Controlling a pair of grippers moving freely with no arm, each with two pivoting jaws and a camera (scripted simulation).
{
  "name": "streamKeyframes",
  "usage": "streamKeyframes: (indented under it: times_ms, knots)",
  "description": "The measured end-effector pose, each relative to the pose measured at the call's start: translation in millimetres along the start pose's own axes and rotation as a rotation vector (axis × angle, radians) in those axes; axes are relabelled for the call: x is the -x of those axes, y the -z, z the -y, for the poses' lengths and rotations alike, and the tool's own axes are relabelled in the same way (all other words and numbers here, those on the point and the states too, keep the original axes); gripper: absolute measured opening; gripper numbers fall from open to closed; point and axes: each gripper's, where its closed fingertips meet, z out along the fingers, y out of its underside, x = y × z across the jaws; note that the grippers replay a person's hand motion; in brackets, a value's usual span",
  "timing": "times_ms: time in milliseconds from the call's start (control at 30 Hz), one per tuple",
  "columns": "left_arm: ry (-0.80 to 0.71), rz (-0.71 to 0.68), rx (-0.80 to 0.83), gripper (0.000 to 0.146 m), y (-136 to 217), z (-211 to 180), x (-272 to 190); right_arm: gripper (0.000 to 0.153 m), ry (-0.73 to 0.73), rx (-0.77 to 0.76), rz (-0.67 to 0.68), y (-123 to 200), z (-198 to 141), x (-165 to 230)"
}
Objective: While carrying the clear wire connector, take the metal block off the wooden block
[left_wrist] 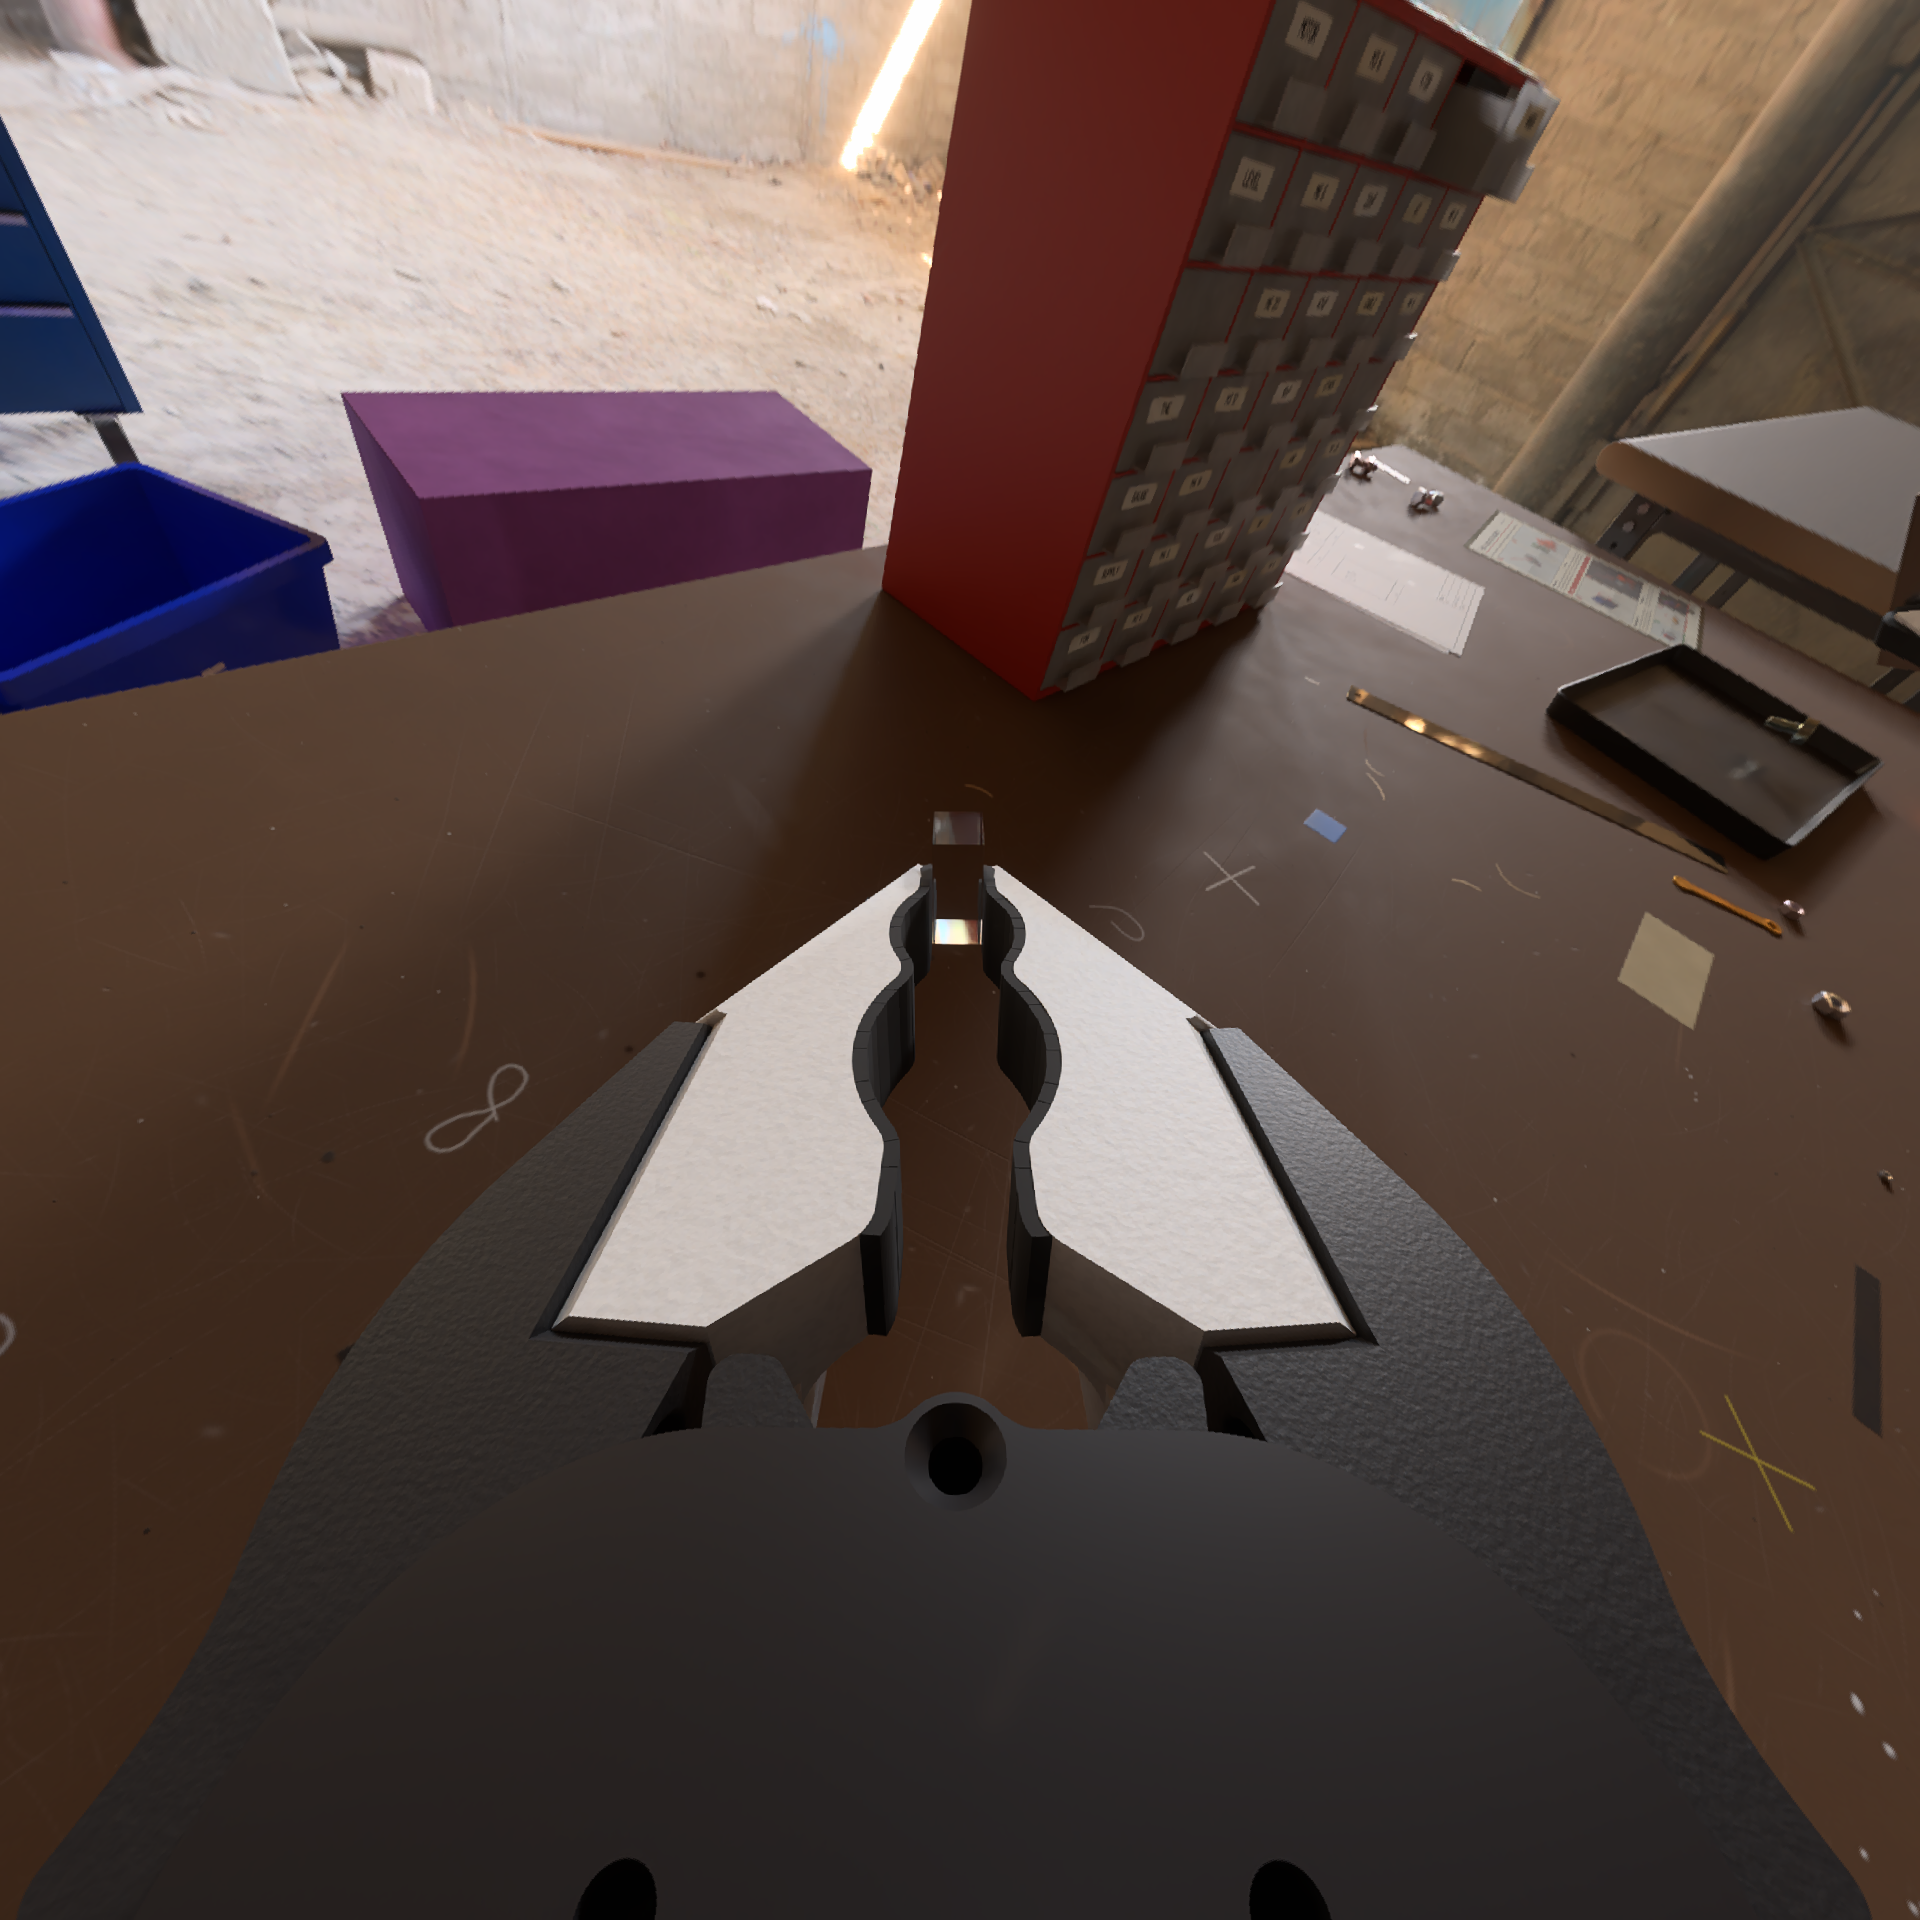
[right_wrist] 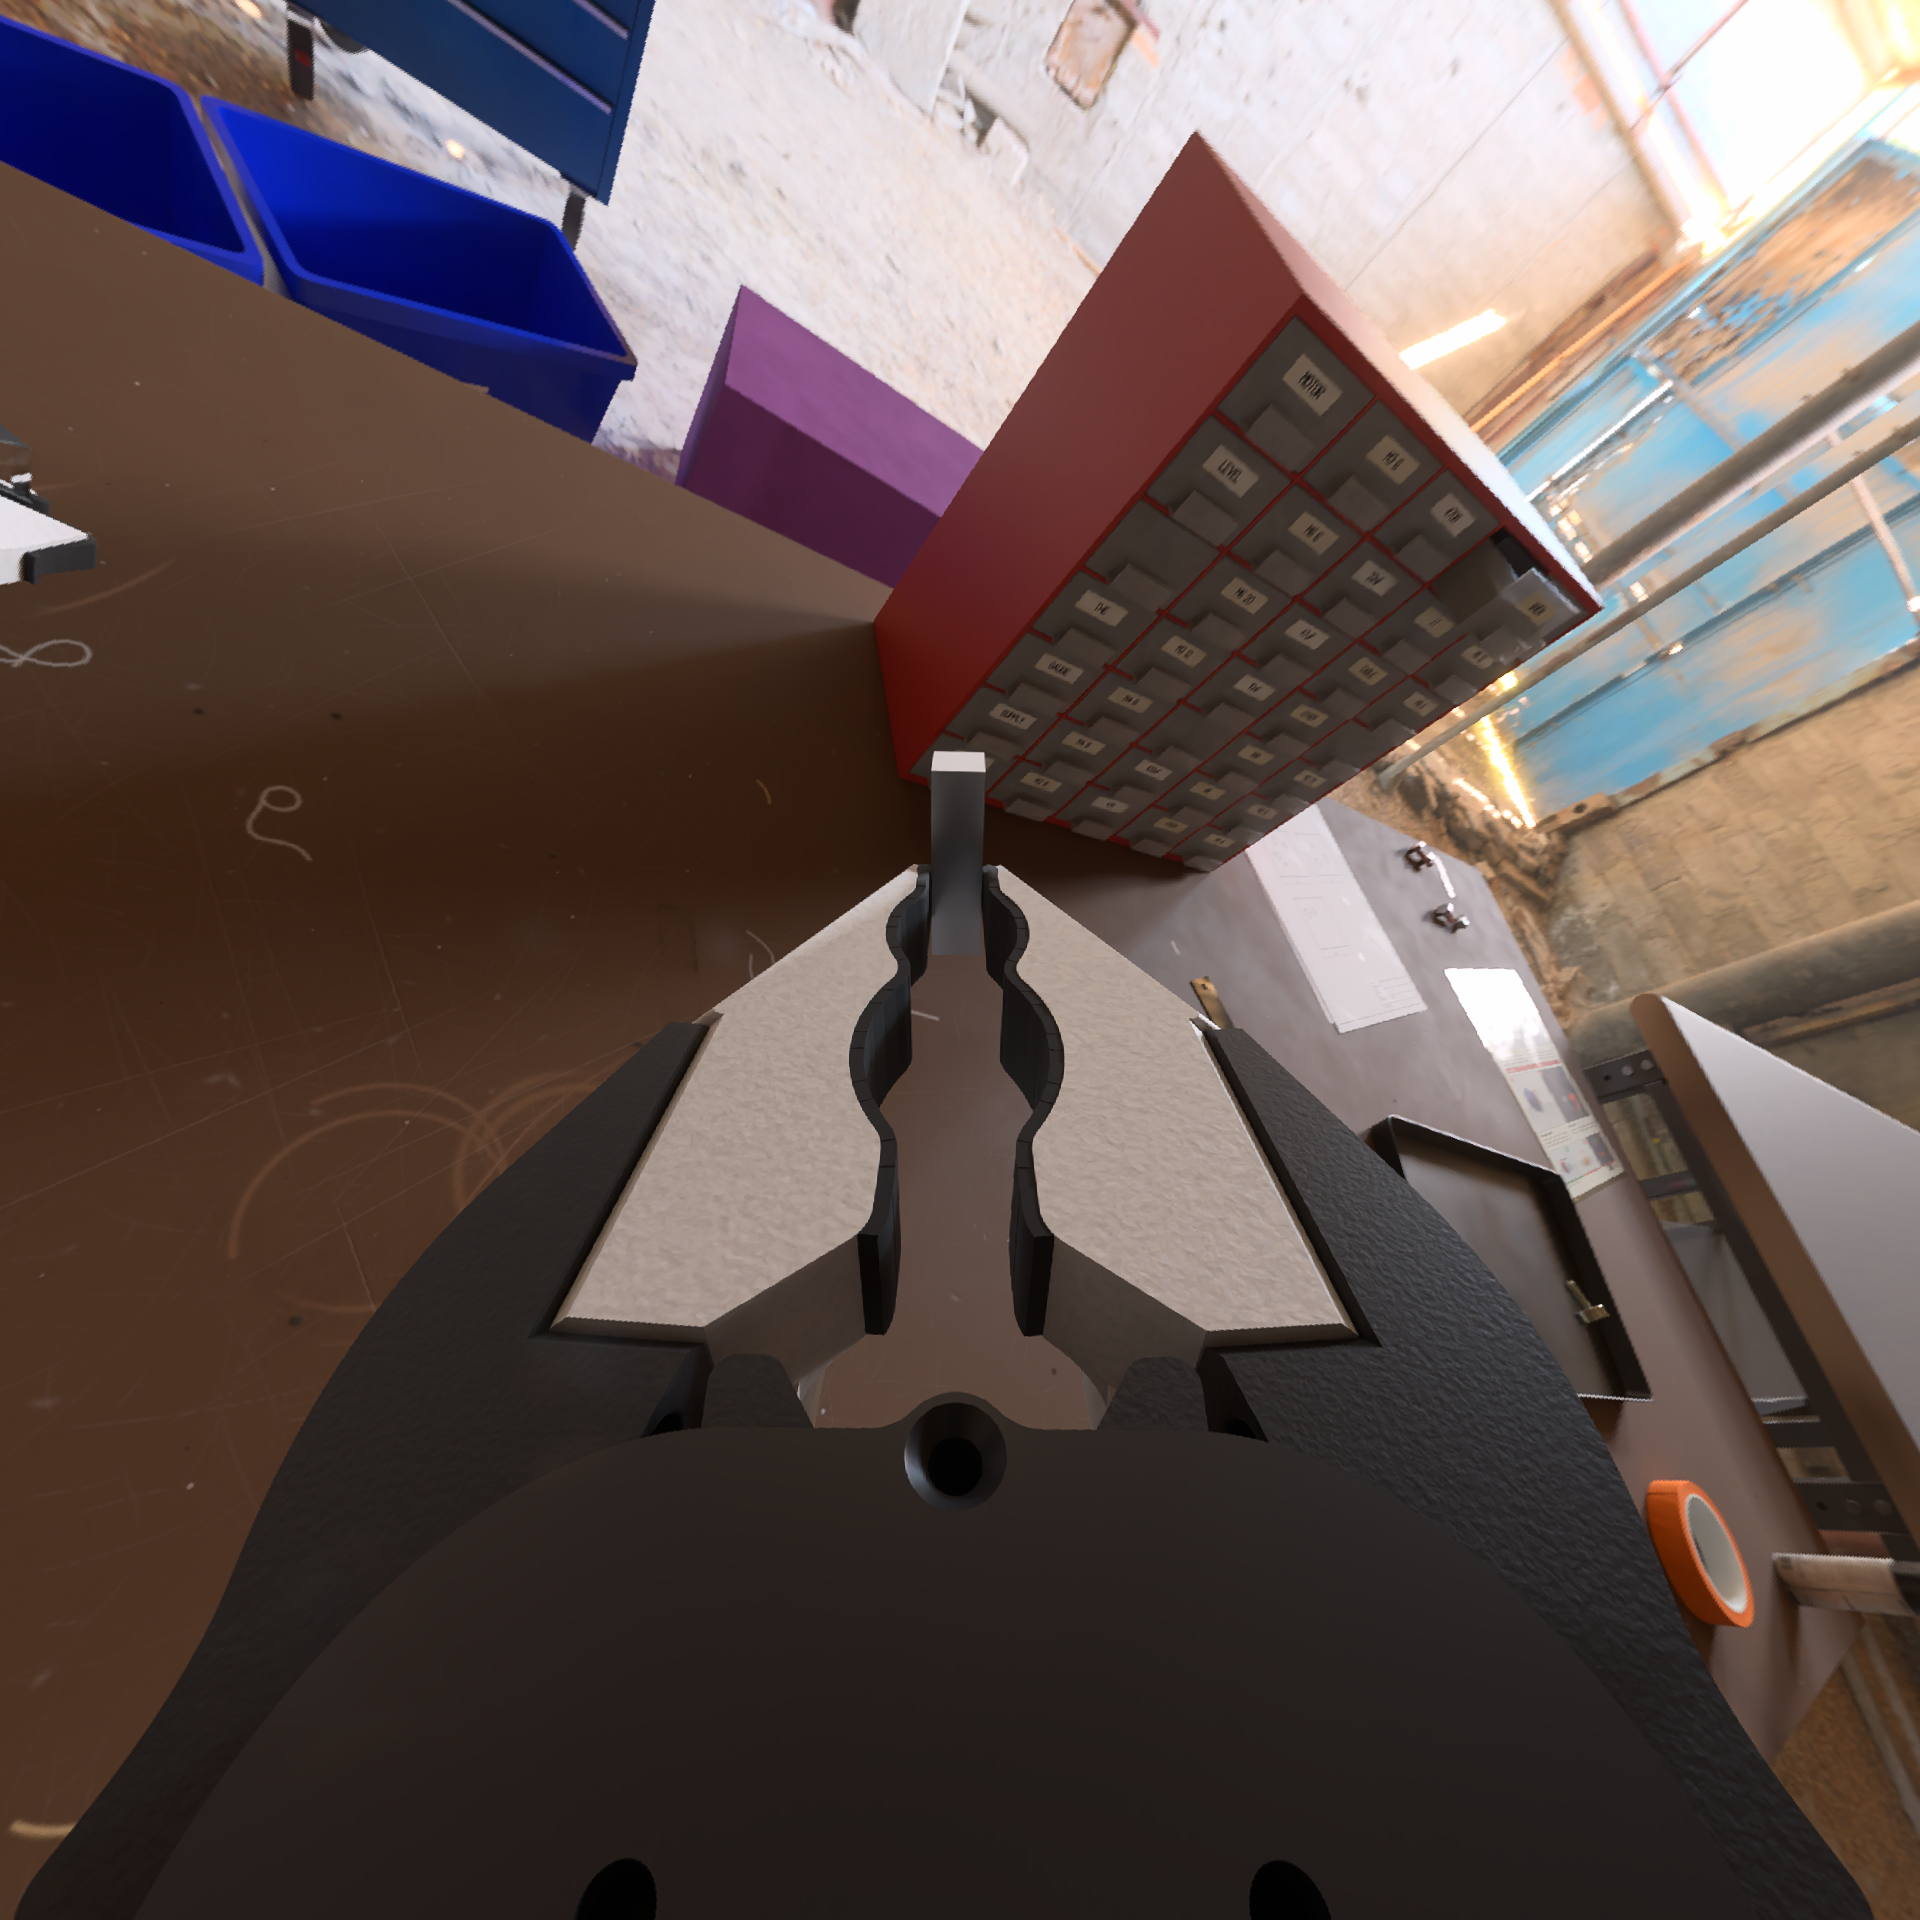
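In the left wrist view my left gripper (left_wrist: pixel 956 878) is shut on the clear wire connector (left_wrist: pixel 957 828), a small see-through piece that sticks out past the fingertips above the brown table (left_wrist: pixel 520 935). In the right wrist view my right gripper (right_wrist: pixel 956 878) is shut on the metal block (right_wrist: pixel 957 821), a grey bar held lifted and pointing forward, with its pale end face towards the red cabinet. No wooden block shows in either view. A tip of the left gripper (right_wrist: pixel 42 545) shows at the far left edge of the right wrist view.
A red cabinet of small grey drawers (left_wrist: pixel 1143 343) stands on the table ahead of both grippers. A black tray (left_wrist: pixel 1714 748), a steel ruler (left_wrist: pixel 1527 774), papers (left_wrist: pixel 1392 592) and an orange tape roll (right_wrist: pixel 1704 1553) lie to the right. Blue bins (left_wrist: pixel 145 582) and a purple box (left_wrist: pixel 603 488) stand beyond the table edge.
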Motion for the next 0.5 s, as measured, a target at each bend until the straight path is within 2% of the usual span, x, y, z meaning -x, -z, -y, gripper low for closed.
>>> streamKeyframes:
  times_ms: [500]
  knots:
    - [-0.004, -0.004, -0.118, 0.008, 12, 10, 5, 0.009, 0.043, -0.104, -0.101, 16, 18, 3]
